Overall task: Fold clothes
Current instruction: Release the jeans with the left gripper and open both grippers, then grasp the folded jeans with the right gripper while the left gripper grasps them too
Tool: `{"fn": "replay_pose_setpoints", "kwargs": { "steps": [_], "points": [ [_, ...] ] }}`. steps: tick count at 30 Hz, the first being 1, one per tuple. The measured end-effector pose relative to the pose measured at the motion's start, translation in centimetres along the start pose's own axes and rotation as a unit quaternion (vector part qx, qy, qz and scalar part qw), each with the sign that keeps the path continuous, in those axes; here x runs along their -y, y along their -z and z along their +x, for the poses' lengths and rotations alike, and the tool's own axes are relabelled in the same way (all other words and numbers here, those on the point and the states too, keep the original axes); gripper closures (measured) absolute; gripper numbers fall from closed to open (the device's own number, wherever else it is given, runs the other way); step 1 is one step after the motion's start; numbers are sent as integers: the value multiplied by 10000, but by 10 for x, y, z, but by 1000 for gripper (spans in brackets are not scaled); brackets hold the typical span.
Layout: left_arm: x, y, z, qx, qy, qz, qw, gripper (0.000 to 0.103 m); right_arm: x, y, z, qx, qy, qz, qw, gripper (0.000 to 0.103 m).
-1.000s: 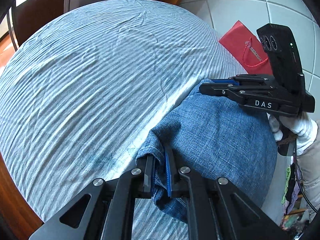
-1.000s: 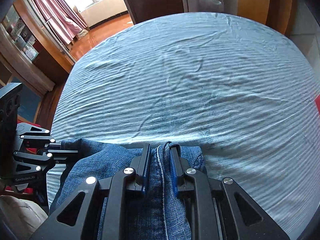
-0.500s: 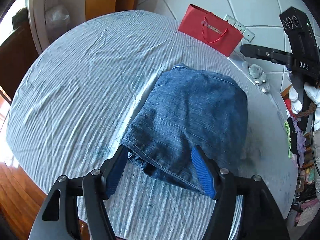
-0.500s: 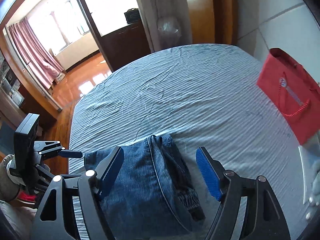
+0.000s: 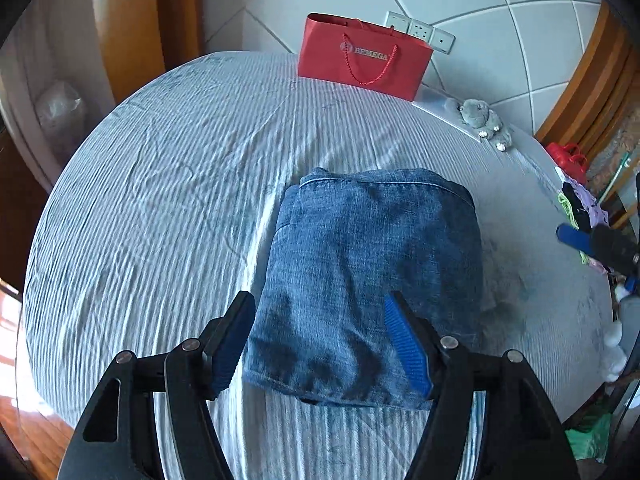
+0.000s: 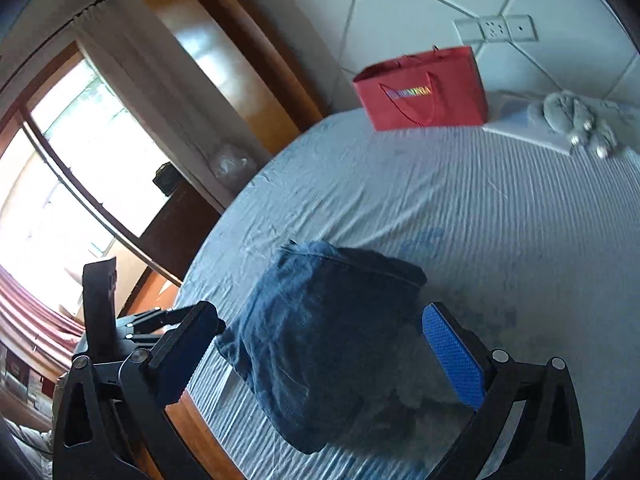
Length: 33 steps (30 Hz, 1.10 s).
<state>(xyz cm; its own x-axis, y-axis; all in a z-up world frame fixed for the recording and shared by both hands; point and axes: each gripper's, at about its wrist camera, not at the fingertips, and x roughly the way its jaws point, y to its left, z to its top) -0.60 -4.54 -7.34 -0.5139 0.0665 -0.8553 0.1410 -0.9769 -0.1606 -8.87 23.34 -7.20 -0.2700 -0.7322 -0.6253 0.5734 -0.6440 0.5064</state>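
- Denim jeans (image 5: 372,280) lie folded into a compact block on the bed (image 5: 160,184), a little toward 5 o'clock of its middle in the left wrist view, with the red bag (image 5: 362,56) well apart at 12 o'clock against the wall.
- Our left tool (image 5: 320,340) hangs above the near edge of the jeans with its jaws released; the pads straddle the fabric in the picture but press on nothing.
- Our right tool (image 6: 316,352) has its jaws opening wide at this moment; the jeans show between its pads in the right wrist view, yet the pads stand clear of the cloth and hold nothing.
- In the left wrist view only a blue fingertip of the right tool shows, at 3 o'clock, well off the jeans.
- We judge the fold of this piece to be done: the block looks squared, its edges roughly stacked, with both tools let go.
- At 3 o'clock past the bed's edge we see a small heap of mixed cloth (image 5: 580,204); whether it is more laundry we cannot tell.
- For the next move we would either set the block aside or fetch a fresh piece, which calls for a clear stretch of sheet; the wide span from 9 to 12 o'clock seems to offer it.
- If we shift the block, we should grip through all layers at one edge so the fold does not slide open.
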Motion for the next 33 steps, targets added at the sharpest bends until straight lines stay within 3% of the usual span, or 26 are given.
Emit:
{"fn": "replay_pose_setpoints", "kwargs": {
  "steps": [4,10,12,13,14,18,20,23,28,30,32,33],
  "points": [
    [-12,-26,24,-178,419,341,9984,35,-4,23,28,-273,586,469,9968,0],
    [-22,-47,68,-470,420,749,9952,36,2,39,49,-498,1180,1099,9857,0],
    [-28,-47,86,-595,248,804,9947,57,5,41,52,-619,1289,1143,9831,0],
    [-31,-45,96,-709,197,803,9940,62,7,42,54,-686,1354,1143,9818,0],
    [-33,-42,104,-783,185,803,9935,61,9,42,56,-752,1410,1149,9804,0],
    [-39,-35,105,-657,322,832,9938,53,18,36,72,-896,1385,1176,9793,1],
    [-51,-35,102,-712,512,687,9938,38,21,33,79,-957,1306,1176,9798,1],
    [-62,-33,103,-773,673,661,9925,31,24,32,89,-1089,1230,1128,9800,1],
    [-54,-35,109,-847,888,846,9888,34,30,31,101,-1254,1024,1105,9806,1],
    [-52,-36,112,-935,1041,847,9865,43,32,29,102,-1298,1002,1081,9805,1],
    [-49,-37,111,-976,1160,882,9845,59,32,29,103,-1294,952,1033,9816,1],
    [-48,-37,111,-998,1199,897,9837,60,32,28,103,-1292,927,1010,9821,3]
  ]
}}
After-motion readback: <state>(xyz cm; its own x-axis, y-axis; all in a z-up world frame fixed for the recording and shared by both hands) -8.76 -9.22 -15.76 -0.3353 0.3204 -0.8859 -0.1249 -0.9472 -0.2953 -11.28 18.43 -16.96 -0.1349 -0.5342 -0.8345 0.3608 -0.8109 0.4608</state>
